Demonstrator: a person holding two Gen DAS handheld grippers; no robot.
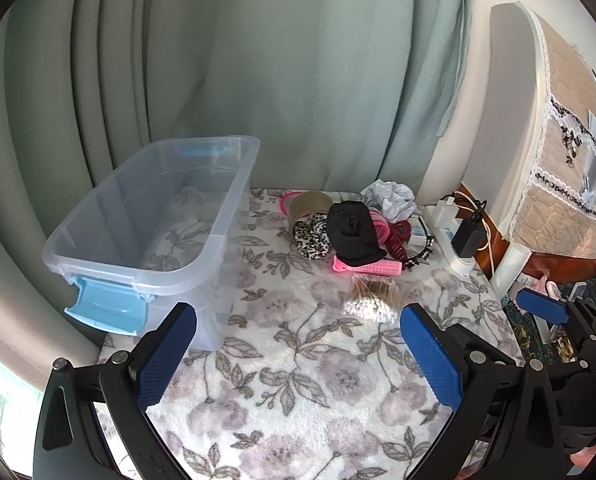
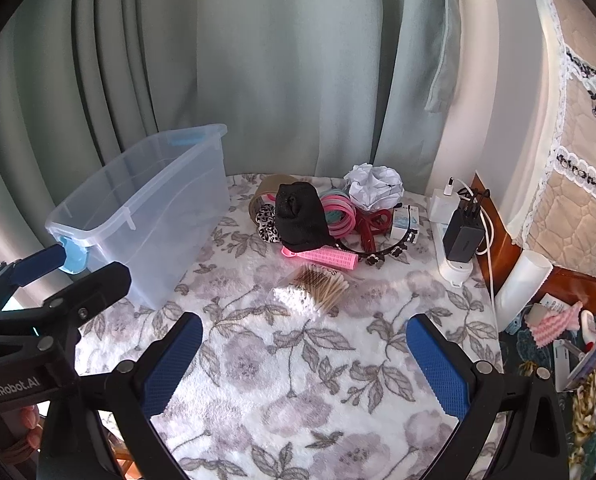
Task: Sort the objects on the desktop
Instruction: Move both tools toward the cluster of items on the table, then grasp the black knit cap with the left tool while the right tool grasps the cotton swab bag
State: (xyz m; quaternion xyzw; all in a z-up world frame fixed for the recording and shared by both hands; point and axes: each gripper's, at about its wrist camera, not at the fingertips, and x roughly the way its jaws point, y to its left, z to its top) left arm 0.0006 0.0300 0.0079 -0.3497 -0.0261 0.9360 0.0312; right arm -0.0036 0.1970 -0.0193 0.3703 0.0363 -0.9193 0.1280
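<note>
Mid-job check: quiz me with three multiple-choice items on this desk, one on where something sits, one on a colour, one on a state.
1. Where does the pack of cotton swabs lie?
A. Inside the bin
B. On the floral cloth, in front of the pile
C. On the power strip

2. What colour are the latches of the clear storage bin?
A. Light blue
B. Red
C. Black

3. What state are the left tongs and right tongs in?
A. Both open, holding nothing
B. Left shut on a sock
C. Right shut on the roller

Answers:
1 B: the pack rests on the floral cloth, nearer the cameras than the pink hair roller.
2 A: the near latch is light blue.
3 A: in each wrist view the blue pads stand wide apart with only cloth between them.
</note>
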